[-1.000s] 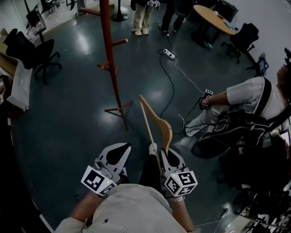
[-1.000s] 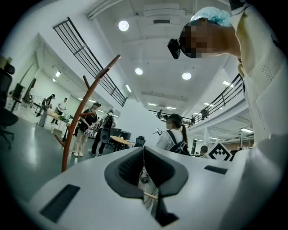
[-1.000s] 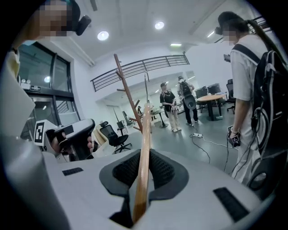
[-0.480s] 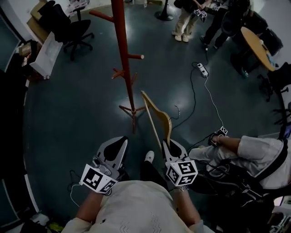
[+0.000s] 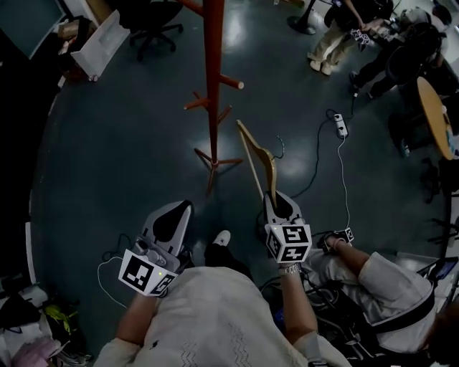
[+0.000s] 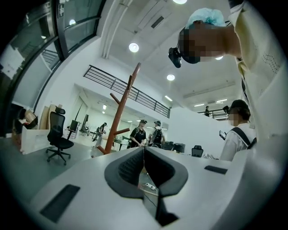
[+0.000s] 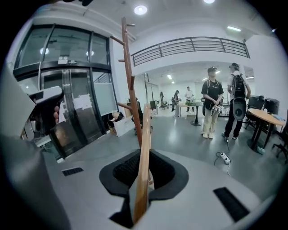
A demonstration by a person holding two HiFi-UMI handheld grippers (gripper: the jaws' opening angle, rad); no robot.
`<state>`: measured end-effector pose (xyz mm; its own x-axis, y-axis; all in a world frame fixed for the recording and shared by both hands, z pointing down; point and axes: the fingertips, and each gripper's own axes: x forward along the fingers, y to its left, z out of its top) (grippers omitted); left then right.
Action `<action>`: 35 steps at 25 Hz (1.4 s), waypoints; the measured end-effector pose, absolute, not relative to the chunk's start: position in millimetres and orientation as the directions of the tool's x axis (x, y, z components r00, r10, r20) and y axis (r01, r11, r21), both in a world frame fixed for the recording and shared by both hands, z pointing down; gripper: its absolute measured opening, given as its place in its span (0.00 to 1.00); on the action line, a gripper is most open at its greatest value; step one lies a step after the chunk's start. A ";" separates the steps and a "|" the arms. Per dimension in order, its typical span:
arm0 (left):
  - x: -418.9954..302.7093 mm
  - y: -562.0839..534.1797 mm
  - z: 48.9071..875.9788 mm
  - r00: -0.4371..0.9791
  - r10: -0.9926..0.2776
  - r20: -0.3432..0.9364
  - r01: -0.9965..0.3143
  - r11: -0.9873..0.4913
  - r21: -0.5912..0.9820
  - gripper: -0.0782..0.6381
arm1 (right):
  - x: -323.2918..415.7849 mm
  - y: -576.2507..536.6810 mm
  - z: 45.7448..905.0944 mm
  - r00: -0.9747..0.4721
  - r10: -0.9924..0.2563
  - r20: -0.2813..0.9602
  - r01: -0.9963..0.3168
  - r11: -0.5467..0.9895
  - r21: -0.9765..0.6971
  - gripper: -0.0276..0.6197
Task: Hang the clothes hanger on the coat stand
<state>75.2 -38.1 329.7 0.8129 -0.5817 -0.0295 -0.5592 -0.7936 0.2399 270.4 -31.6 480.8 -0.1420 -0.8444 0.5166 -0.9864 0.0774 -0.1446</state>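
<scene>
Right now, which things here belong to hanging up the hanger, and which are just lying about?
For the job: wooden hanger, clamped in the right gripper; red coat stand; left gripper, shut and empty.

Lying about: office chair, power strip, round table, white box.

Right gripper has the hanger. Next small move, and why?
Probably carry the right gripper forward and up toward the coat stand. Its jaws are clamped on the wooden hanger, which is apart from the nearest peg, and the stand is ahead, slightly left. The left gripper is shut and empty.
</scene>
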 end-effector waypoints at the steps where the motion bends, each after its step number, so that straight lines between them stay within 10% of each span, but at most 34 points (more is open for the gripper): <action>1: 75.0 -40.1 329.6 0.801 -0.598 -0.026 -0.576 -0.782 0.239 0.13 | 274.9 -38.6 489.3 -0.149 -0.835 0.530 -0.987 0.089 -0.137 0.15; 35: 52.6 -65.4 371.7 0.630 -0.769 0.106 -0.757 -0.579 0.304 0.13 | 236.0 -229.2 682.9 -0.323 -0.613 0.721 -0.935 0.326 -0.142 0.15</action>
<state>52.6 -65.4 371.7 0.6303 -0.7690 0.1063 -0.7571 -0.5785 0.3036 236.0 -229.2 682.9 -0.3228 -0.6127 0.7214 -0.9348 0.3256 -0.1418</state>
